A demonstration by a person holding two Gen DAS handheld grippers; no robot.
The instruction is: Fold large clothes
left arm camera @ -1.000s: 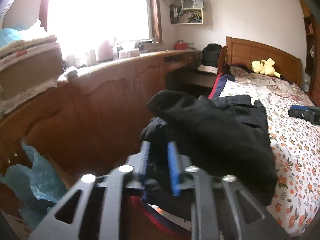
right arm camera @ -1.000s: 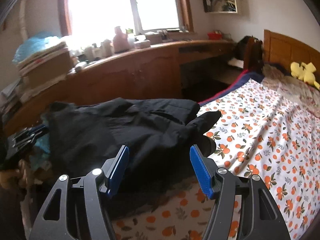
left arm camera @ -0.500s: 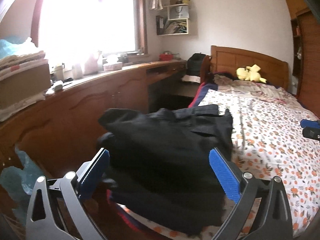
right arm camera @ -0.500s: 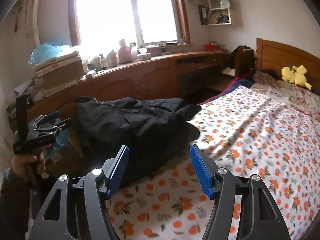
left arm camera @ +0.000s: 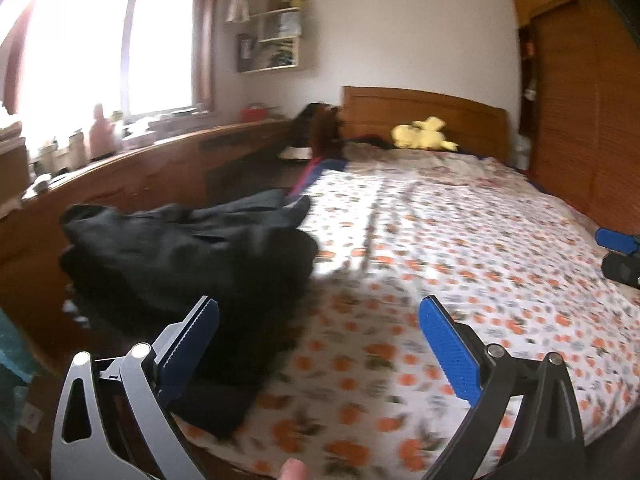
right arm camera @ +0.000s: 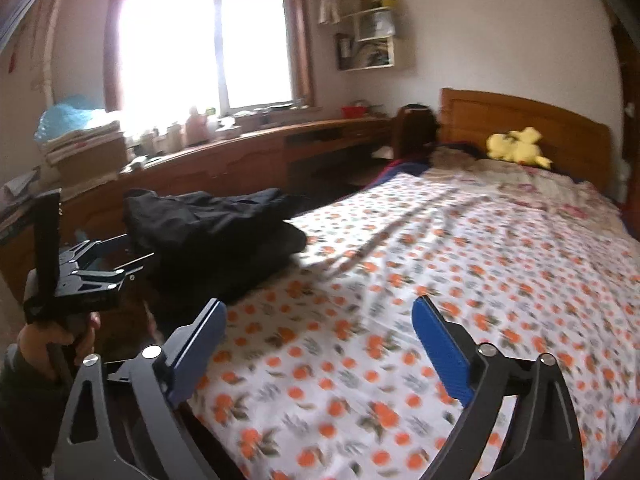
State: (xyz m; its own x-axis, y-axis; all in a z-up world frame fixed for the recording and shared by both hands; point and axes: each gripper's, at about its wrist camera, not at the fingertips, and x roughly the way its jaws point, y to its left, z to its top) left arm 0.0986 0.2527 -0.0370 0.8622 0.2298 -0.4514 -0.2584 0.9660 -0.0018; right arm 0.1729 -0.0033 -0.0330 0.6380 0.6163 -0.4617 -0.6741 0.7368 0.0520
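Black fabric, a bulky garment (left arm camera: 188,256) bundled into a rough fold, lay on the bed's (left arm camera: 460,240) left edge near the foot corner, partly overhanging the side toward the wooden cabinets (right arm camera: 240,164). I judged it soft and limp, fairly heavy for cloth, likely to sag and slide open if lifted by one layer; a grip at the two outer corners of the stacked edges, through all layers, seemed safest. My left gripper (left arm camera: 318,344) stood wide with nothing between its blue pads, having just let go and opened. My right gripper (right arm camera: 320,348) was equally wide and empty over the orange-flowered sheet (right arm camera: 440,280), its jaws having just been opening too. A yellow plush toy (right arm camera: 516,148) sat by the headboard (right arm camera: 520,120), well apart from the garment.
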